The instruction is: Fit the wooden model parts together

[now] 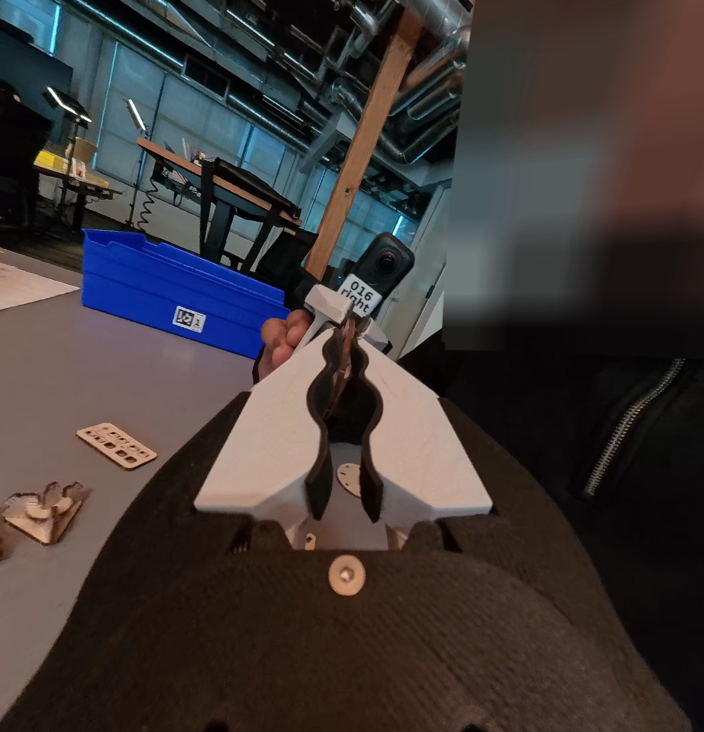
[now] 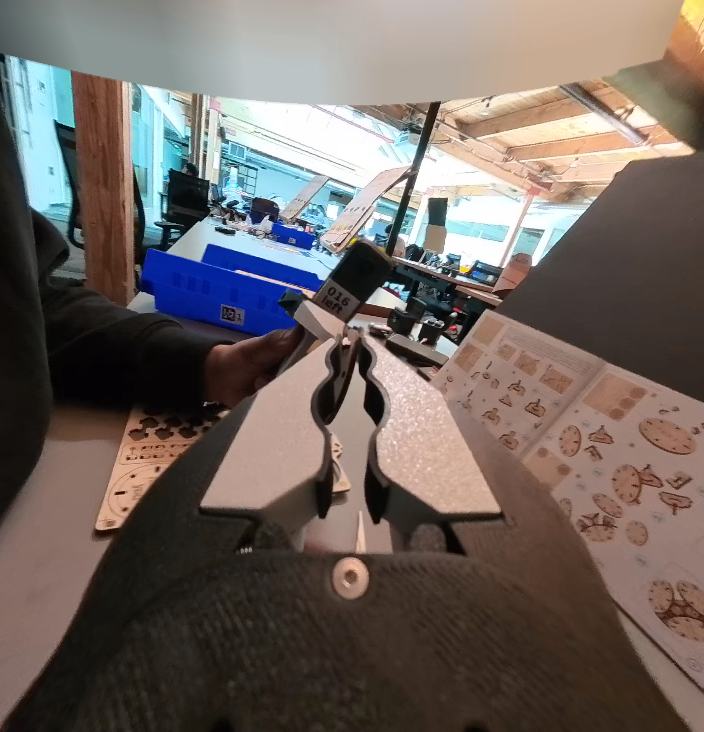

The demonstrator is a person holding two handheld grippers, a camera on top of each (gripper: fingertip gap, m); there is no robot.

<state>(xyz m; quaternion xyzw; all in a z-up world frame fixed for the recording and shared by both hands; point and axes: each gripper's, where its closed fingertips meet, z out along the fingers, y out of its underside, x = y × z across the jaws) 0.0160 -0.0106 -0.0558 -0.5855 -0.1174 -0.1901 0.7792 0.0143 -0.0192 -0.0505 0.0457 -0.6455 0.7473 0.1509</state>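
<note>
Wooden, thin and brown, a flat piece (image 1: 344,370) is clamped edge-on between the left gripper's (image 1: 348,336) fingers, above the table (image 1: 104,376). From the right wrist, the right gripper's (image 2: 348,342) fingers are seen clenched on a small wooden piece (image 2: 347,344), tip to tip with the left gripper (image 2: 334,317).

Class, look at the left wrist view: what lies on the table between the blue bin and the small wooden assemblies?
A punched wooden card, flat on the grey table, between blue bin and wooden assemblies; the left wrist view shows it.

Dim bluish indoor light leftward, blown-out windows (image 2: 342,130) in the right view; fisheye-bent edges, soft motion blur.
</note>
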